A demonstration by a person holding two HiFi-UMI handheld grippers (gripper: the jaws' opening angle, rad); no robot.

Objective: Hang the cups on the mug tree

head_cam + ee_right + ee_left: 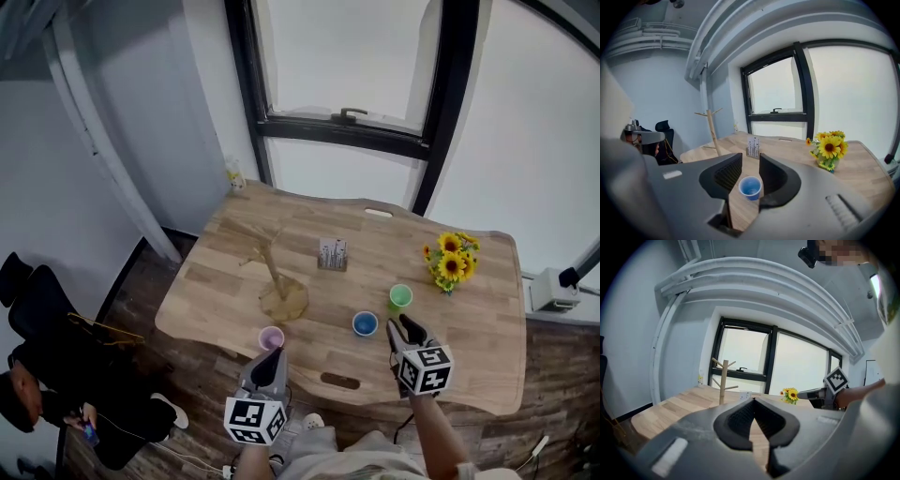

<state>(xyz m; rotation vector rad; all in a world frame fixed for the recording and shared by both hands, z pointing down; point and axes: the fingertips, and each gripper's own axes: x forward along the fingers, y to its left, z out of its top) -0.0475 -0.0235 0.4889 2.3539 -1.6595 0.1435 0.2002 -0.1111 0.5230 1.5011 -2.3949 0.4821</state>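
A bare wooden mug tree (273, 274) stands on the table's left half, also visible in the left gripper view (723, 380) and the right gripper view (711, 132). Three cups sit upright on the table: pink (271, 337), blue (365, 323) and green (400, 297). My left gripper (274, 358) hovers just in front of the pink cup, its jaws (753, 401) shut with nothing in them. To the right of the blue cup is my right gripper (405, 327), open. In its own view the blue cup (750, 187) shows through the gap of that gripper (750, 161), untouched by the pads.
A small vase of sunflowers (451, 263) stands at the right of the wooden table (469, 356), and a small card holder (332, 254) sits mid-table behind the cups. Windows run behind the table. A seated person (37, 398) and a black chair are on the floor to the left.
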